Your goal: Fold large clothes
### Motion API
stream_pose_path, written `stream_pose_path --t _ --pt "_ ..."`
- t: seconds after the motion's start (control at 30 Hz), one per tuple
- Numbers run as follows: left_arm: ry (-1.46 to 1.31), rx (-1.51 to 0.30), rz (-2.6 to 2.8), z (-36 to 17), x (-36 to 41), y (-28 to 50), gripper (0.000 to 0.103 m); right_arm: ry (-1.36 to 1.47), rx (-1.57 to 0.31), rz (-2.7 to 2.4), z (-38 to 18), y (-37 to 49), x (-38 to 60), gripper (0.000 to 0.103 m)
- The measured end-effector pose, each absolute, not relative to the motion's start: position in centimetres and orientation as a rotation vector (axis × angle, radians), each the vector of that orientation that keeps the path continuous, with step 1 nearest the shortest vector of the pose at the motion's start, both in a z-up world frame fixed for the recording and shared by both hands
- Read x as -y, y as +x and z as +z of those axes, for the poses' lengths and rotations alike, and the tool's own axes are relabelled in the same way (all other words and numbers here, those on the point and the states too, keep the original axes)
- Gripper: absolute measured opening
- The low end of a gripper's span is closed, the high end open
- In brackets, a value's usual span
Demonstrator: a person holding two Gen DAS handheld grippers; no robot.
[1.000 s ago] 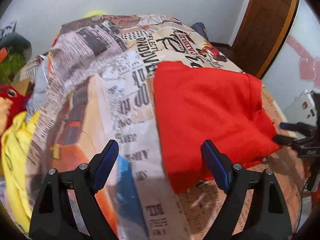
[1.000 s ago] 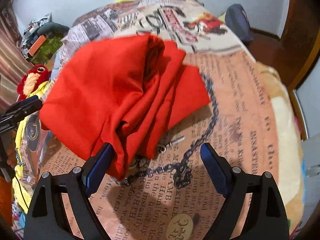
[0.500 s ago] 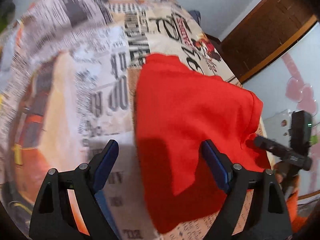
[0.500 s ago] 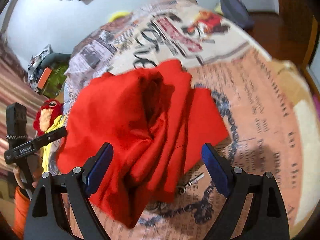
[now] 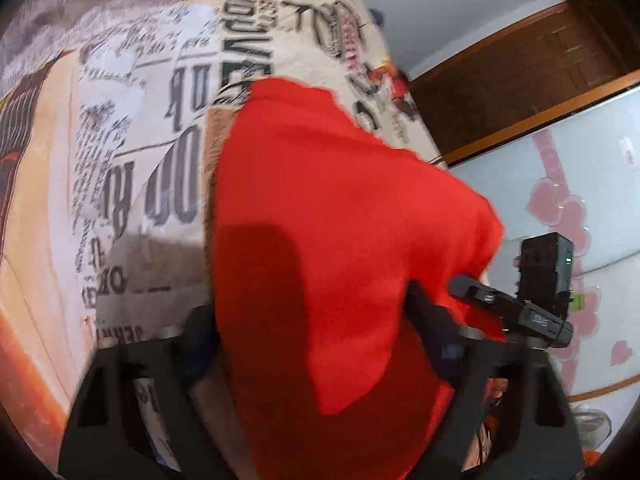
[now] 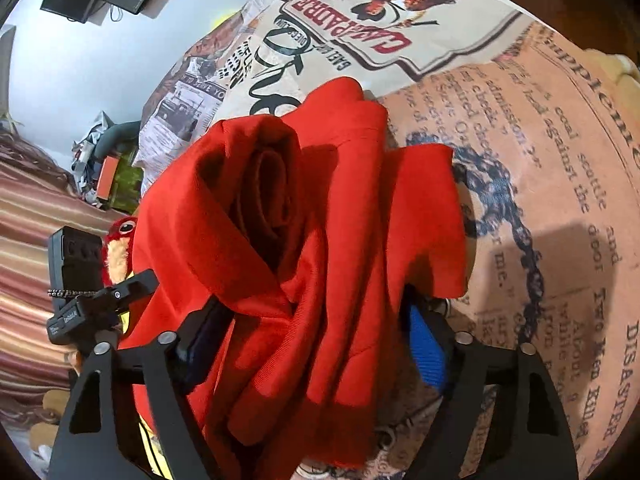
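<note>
A large red garment [image 5: 328, 216] lies folded on a newspaper-print bedspread [image 5: 132, 128]. In the left wrist view my left gripper [image 5: 320, 332] is open, and the garment's near edge lies between its blue-padded fingers [image 5: 448, 348]. In the right wrist view the red garment [image 6: 304, 216] shows bunched folds and a rolled layer, and its near end lies between the open fingers of my right gripper [image 6: 316, 340]. Neither jaw is closed on the cloth. The right gripper also shows at the garment's right edge in the left wrist view [image 5: 508, 308]. The left one shows at the left in the right wrist view [image 6: 100, 296].
A red and yellow plush toy [image 6: 118, 244] lies by the bed's left side, with clutter [image 6: 108, 168] behind it. A brown wooden door [image 5: 532, 68] and a white wall with pink heart stickers [image 5: 568, 208] stand to the right. A striped fabric [image 6: 32, 224] is at the far left.
Both grippers have moved forward and down onto the garment, so its edges now lie between their open fingers. The garment itself has stayed in place.
</note>
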State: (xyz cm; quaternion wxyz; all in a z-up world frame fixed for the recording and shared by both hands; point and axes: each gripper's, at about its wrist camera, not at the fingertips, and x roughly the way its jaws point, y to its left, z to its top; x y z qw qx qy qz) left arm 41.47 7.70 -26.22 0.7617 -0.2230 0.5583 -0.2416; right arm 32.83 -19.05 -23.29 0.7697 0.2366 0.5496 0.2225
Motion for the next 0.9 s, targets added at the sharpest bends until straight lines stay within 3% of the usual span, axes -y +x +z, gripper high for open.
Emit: stream_pose_path --t 0.1,0.17,0.37,0.43,0.63,0.9 --pt "-0.476 -1.169 -0.544 -25.0 -7.9 40.5 0.054 0.531 -1.169 0.522 -22.7 32.8 19.2 0.044" --pt "-0.472 -1.145 -0.549 -23.9 -8.2 39.7 0.047 0.544 -1.150 0.541 -21.8 32.5 19.3 0.034" --pt "-0.450 -1.083 -0.520 -20.7 -9.7 36.8 0.041 0.450 -1.075 0.595 -17.6 31.0 16.8 0.025" --pt "-0.456 -1.055 -0.505 -19.6 -10.8 36.0 0.040 0.417 -1.042 0.623 -16.0 30.5 15.5 0.017" --pt "-0.492 -0.976 -0.463 -17.0 -15.2 33.9 0.040 0.333 -0.998 0.677 -13.2 30.1 10.9 0.016" --pt "-0.545 -0.970 -0.364 -18.5 -21.8 31.9 0.039 0.263 -1.044 0.744 -14.5 31.0 3.7 0.016"
